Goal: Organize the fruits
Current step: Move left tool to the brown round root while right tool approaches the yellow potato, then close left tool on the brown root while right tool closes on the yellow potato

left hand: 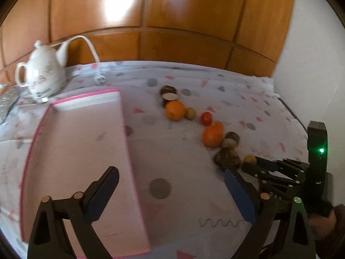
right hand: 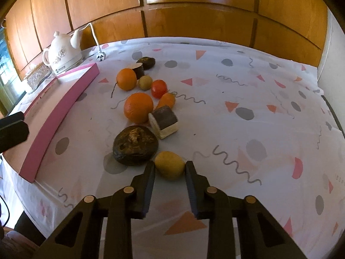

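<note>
A line of fruits lies on the patterned tablecloth. Nearest is a small yellow fruit (right hand: pixel 170 165) (left hand: pixel 250 159), set between the fingertips of my right gripper (right hand: pixel 170 168), whose jaws touch or nearly touch its sides. Beside it lie a dark brown round fruit (right hand: pixel 135 144) (left hand: pixel 227 157), a cut dark piece (right hand: pixel 165 121), two oranges (right hand: pixel 138 107) (right hand: pixel 126 79), a red tomato (right hand: pixel 159 88) and more dark pieces (right hand: pixel 146 62). My left gripper (left hand: pixel 170 185) is open and empty above the right edge of the pink box (left hand: pixel 82 151) (right hand: pixel 62 105).
A white teapot (left hand: pixel 43 73) (right hand: pixel 63 56) with a white cord and plug (right hand: pixel 101 55) stands at the back left. A glass dish (right hand: pixel 36 76) is beside it. Wooden panels rise behind the table; a white wall (left hand: pixel 312 54) is on the right.
</note>
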A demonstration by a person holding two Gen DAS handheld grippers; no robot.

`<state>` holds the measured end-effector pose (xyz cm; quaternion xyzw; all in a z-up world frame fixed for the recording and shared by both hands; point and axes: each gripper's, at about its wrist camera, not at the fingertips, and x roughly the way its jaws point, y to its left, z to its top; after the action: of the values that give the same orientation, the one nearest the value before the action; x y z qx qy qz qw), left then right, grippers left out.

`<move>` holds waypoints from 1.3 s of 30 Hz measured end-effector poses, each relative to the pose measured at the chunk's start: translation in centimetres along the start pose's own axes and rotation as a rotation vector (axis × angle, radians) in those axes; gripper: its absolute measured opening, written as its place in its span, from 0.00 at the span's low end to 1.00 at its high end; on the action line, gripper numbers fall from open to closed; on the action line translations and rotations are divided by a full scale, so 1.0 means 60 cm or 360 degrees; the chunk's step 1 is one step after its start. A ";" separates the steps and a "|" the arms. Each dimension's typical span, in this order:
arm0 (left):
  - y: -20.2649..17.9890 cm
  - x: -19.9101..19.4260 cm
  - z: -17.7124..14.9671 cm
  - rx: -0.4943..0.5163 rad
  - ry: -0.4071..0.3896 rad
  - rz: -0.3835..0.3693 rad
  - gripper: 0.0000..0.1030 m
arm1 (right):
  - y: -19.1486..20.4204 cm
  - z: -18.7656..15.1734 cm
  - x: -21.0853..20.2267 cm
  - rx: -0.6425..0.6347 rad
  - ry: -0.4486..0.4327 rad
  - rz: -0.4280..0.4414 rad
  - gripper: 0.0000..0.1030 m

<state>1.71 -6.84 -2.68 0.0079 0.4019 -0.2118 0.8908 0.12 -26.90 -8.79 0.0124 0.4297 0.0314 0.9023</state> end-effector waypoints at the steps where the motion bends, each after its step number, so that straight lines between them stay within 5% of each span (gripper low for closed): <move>1: -0.007 0.009 0.003 0.0013 0.0021 -0.0035 0.88 | -0.004 0.001 0.000 0.0013 -0.0005 -0.0002 0.27; 7: -0.057 0.062 0.017 0.0072 0.0141 -0.0201 0.74 | -0.030 0.003 -0.001 0.0073 -0.0027 -0.0128 0.27; 17: -0.120 0.134 0.023 0.0197 0.0250 -0.0271 0.71 | -0.051 0.002 0.002 0.0109 -0.0041 -0.0122 0.28; 22: -0.135 0.170 0.020 0.0244 0.0313 -0.0268 0.57 | -0.053 0.000 0.002 0.0092 -0.0051 -0.0127 0.28; 39: -0.096 0.131 -0.009 0.0166 0.0208 -0.0231 0.50 | -0.048 0.016 0.017 0.0086 -0.0064 -0.0140 0.34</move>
<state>3.73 -14.88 -7.78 0.0389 0.4471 -0.2952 0.8434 1.62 -29.71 -9.13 0.0184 0.4124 -0.0203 0.9106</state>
